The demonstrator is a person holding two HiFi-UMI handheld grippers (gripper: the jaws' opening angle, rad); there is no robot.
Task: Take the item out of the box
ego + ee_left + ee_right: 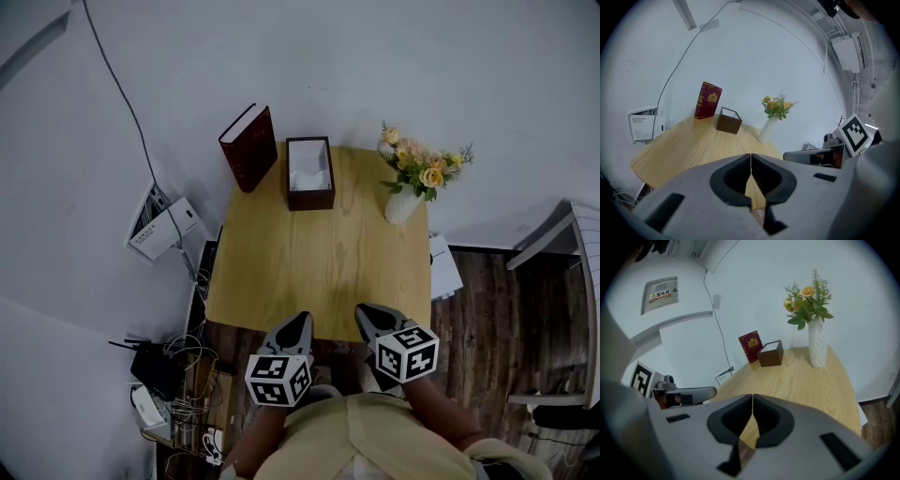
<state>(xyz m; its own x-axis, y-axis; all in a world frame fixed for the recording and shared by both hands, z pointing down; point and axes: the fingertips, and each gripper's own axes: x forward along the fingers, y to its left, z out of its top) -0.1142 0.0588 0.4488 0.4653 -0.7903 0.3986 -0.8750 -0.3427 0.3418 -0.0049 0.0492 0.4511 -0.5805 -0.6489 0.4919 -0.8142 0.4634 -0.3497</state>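
Box [292,174] at the far edge of the wooden table [319,262], in the head view: dark, narrow and open at the top, its long axis running near to far. A white item [310,174] lies inside along that length. A red book [248,147] stands just left of it, and a vase of flowers [405,187] sits well to the right. The left tongs [300,322] and right tongs [366,312] hang side by side over the near edge, well apart from the box, likely poised for an approach.

Left gripper view: the left tongs [750,157] are closed tip to tip with nothing between them. The box [729,122] lies ahead, slightly left, mouth upward, which leaves its contents reachable from above.

Right gripper view: the right tongs [752,397] are likewise pressed together and empty, aimed across bare wood toward the box [771,354], which sits between the red book [750,346] and the vase of flowers [817,345]. The box wall hides the item here.
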